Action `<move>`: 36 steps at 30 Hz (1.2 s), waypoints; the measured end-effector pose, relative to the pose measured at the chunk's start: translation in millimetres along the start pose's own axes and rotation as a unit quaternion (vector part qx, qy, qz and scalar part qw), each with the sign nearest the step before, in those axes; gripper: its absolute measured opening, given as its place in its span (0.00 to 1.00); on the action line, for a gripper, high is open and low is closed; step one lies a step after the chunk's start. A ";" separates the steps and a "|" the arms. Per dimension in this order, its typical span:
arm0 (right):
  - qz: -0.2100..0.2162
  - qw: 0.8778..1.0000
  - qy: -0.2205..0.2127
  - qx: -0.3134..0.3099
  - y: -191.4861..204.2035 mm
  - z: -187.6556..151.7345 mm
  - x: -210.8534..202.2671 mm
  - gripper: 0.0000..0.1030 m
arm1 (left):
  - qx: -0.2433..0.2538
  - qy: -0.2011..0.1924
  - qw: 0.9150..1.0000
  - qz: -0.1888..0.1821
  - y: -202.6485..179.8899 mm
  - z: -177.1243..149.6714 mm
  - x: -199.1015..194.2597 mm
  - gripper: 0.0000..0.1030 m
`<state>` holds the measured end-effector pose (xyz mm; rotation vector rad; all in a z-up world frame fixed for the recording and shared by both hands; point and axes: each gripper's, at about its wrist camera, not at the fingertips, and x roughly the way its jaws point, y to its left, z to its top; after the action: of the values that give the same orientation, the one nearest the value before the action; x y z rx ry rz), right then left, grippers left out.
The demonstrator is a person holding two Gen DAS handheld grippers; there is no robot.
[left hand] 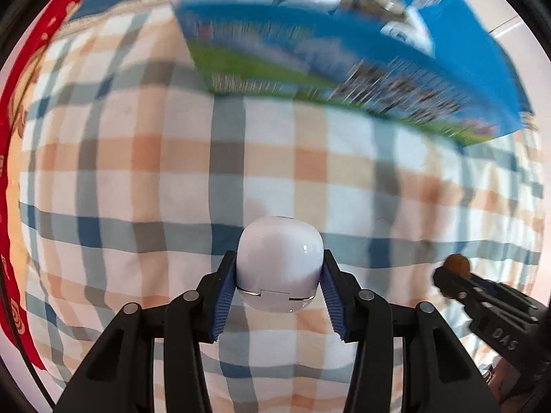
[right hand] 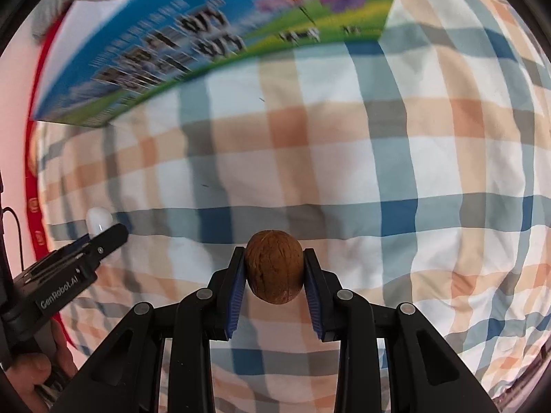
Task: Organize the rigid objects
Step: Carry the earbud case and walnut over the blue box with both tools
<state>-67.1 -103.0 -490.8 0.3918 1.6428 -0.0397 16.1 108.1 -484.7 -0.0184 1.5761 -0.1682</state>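
Note:
My left gripper (left hand: pixel 279 268) is shut on a white earbud case (left hand: pixel 279 261) and holds it above the checked cloth. My right gripper (right hand: pixel 274 268) is shut on a brown walnut (right hand: pixel 274 266), also above the cloth. In the left wrist view the right gripper (left hand: pixel 451 275) shows at the lower right with the walnut (left hand: pixel 457 264) at its tip. In the right wrist view the left gripper (right hand: pixel 103 237) shows at the left with the white case (right hand: pixel 98 221).
A blue milk carton box (left hand: pixel 310 41) with a meadow print lies at the far side of the checked cloth (left hand: pixel 172 172); it also shows in the right wrist view (right hand: pixel 206 34). A red band (left hand: pixel 13 103) runs along the cloth's left edge.

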 end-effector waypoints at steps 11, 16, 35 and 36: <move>0.065 0.995 -0.075 -0.006 -1.9 41.2 -102.7 0.33 | 0.011 -0.134 0.989 -0.062 -34.7 70.6 -124.1 0.43; 0.073 0.990 -0.120 -0.004 3.9 81.5 -146.6 0.33 | 0.019 -0.148 0.988 -0.050 -36.7 117.4 -126.4 0.43; -0.007 0.995 -0.103 -0.007 9.0 209.3 -31.3 0.33 | 0.013 0.006 1.000 0.005 -13.6 170.6 21.5 0.43; -0.010 0.995 -0.100 -0.004 8.6 211.9 -25.9 0.33 | 0.011 0.011 1.000 0.006 -11.0 169.4 26.6 0.43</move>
<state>140.1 -155.1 -488.8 0.3546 1.4491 -0.0841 183.3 77.9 -510.3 0.0102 1.5966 -0.1761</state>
